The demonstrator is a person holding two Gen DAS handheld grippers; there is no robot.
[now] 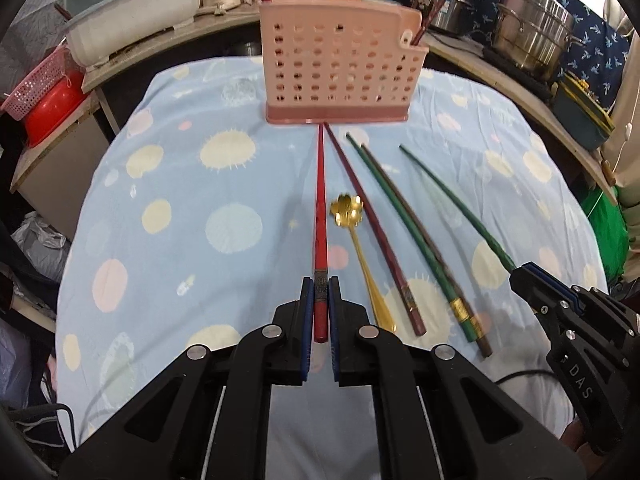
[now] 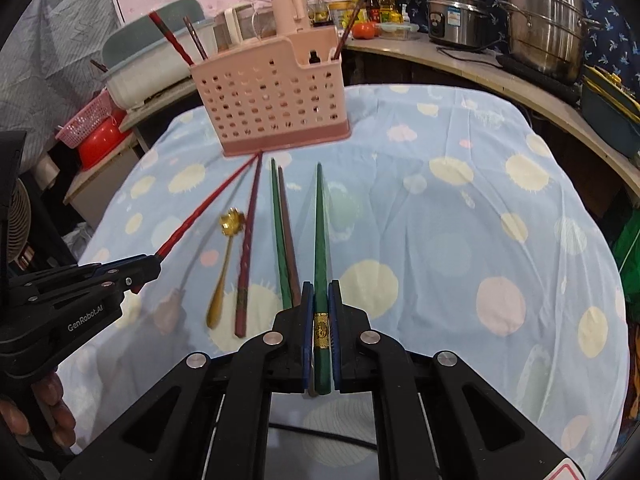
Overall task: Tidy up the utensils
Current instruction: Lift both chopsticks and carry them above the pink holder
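My left gripper [image 1: 320, 286] is shut on the thick end of a red chopstick [image 1: 320, 200], whose tip points at the pink perforated utensil holder [image 1: 340, 68] at the table's far side. My right gripper [image 2: 320, 292] is shut on a green chopstick [image 2: 320, 232] with a gold band, lifted off the cloth. Between the two held sticks, a gold flower-shaped spoon [image 1: 352, 224], a dark red chopstick [image 1: 372, 224] and a green and brown pair [image 1: 404, 224] lie on the cloth. In the right wrist view the left gripper [image 2: 154, 262] shows at the left edge, and several chopsticks stand in the holder [image 2: 272, 100].
The table carries a light blue dotted cloth [image 2: 460, 240]. Behind it a curved counter holds steel pots [image 2: 544, 20], a rice cooker [image 2: 456, 16], bottles and a pale basin [image 1: 132, 12]. A red bowl in a pink basket [image 1: 44, 96] sits at the left. A person's fingers [image 2: 52, 412] hold the left tool.
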